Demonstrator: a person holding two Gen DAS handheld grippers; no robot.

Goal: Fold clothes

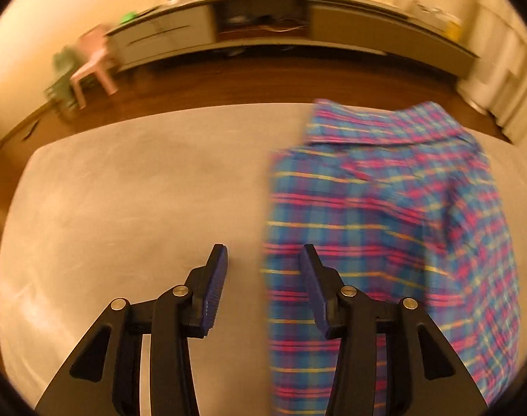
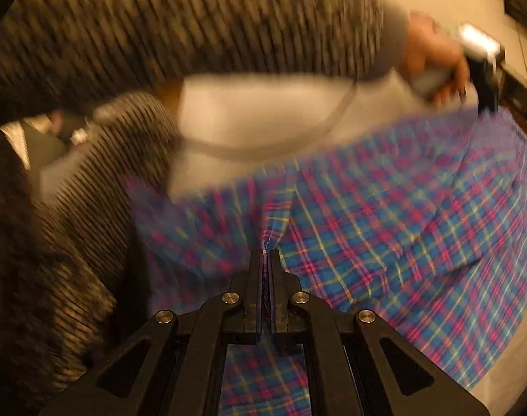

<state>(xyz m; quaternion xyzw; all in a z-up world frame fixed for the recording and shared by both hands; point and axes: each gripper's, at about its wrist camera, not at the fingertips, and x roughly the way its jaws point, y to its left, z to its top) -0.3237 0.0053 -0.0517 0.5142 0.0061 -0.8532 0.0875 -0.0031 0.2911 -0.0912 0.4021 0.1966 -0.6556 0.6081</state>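
Landmark: plaid shirt (image 1: pixel 384 215), blue with pink and yellow lines, lying on the pale grey table (image 1: pixel 131 187).

Left wrist view: the shirt covers the table's right part, collar at the far end near the table's far edge, body running toward the camera. Left gripper (image 1: pixel 263 263) hangs over the shirt's left edge with its jaws spread wide and nothing between them. One blue-padded finger is above bare table just left of the shirt; the other is above the plaid cloth. Whether either fingertip touches the cloth I cannot tell; the frame is motion-blurred.

Right wrist view: right gripper (image 2: pixel 266 253) has its jaws pressed together, pinching a raised fold of the shirt (image 2: pixel 384 228) at its near edge. Cloth shows in the slit between the pads and beneath the gripper body. From the pinch, the shirt spreads away to the right. Beyond the shirt's far corner, a hand (image 2: pixel 433 59) in a grey ribbed sleeve grips the handle of the other gripper.

Past the shirt and table: a low cabinet (image 1: pixel 263 24) and a pink chair (image 1: pixel 93 62).
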